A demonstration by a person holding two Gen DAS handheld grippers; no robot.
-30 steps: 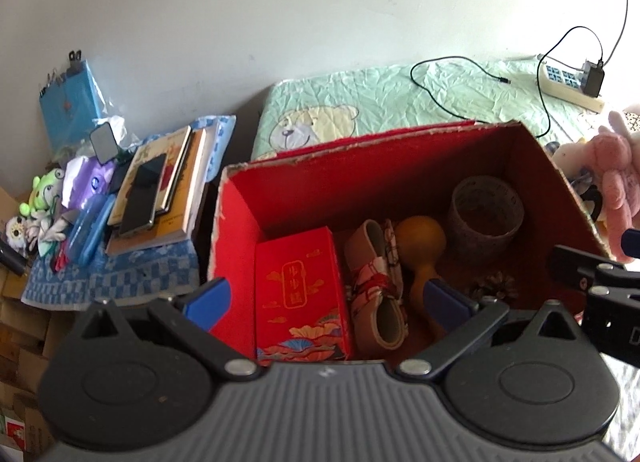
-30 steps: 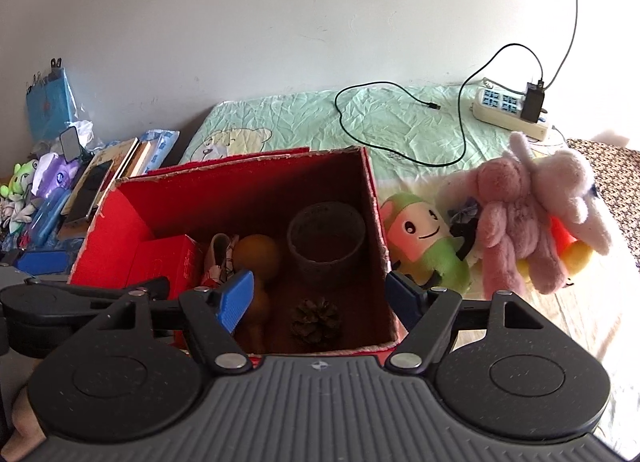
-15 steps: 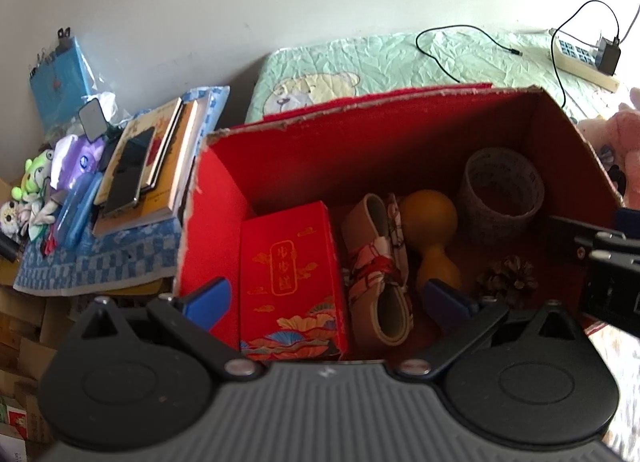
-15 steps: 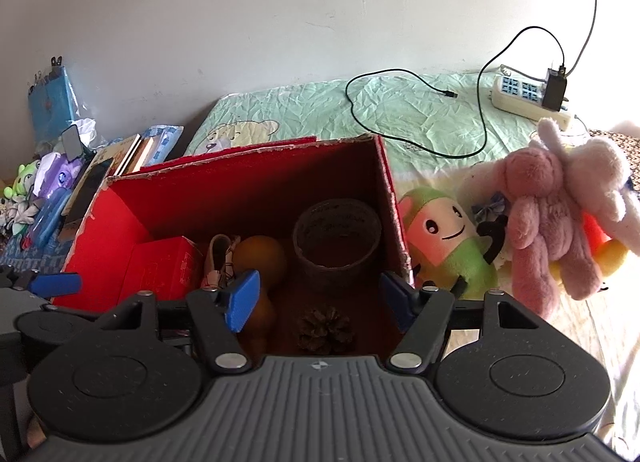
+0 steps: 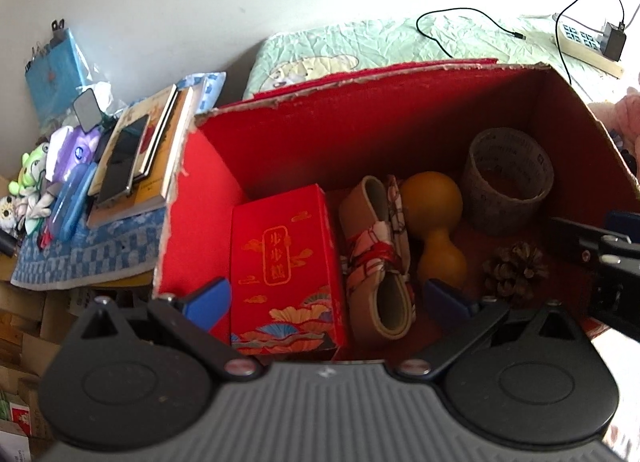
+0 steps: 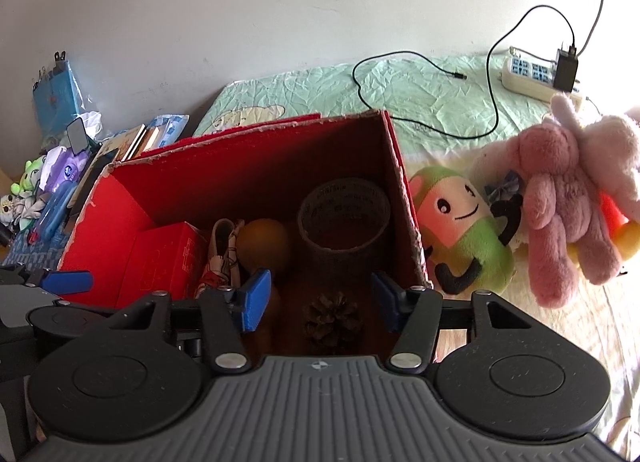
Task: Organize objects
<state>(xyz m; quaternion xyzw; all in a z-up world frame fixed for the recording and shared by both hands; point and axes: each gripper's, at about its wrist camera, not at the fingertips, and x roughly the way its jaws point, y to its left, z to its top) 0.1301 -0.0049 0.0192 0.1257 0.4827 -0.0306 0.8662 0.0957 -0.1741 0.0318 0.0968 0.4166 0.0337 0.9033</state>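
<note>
White wall behind a bed with a green sheet (image 6: 432,94). Red box (image 5: 392,110) sits on it, directly ahead of both hand-held grippers. Inside: pine cone (image 6: 332,318) between the spread, empty fingers of the right hand-held gripper (image 6: 320,300); red packet (image 5: 284,262) ahead of the left hand-held gripper (image 5: 328,298), likewise released. Plush toys (image 6: 560,198) lie right of the box.

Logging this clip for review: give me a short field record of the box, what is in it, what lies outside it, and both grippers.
container: red box, open top, on the bed
inside, left to right: small red carton, rolled strap, gourd, tape roll, pine cone in front of the roll
outside, right of box: green plush, pink plush
outside, left of box: books
left gripper: open, empty, over the carton and strap
right gripper: open, empty, over the pine cone
</note>
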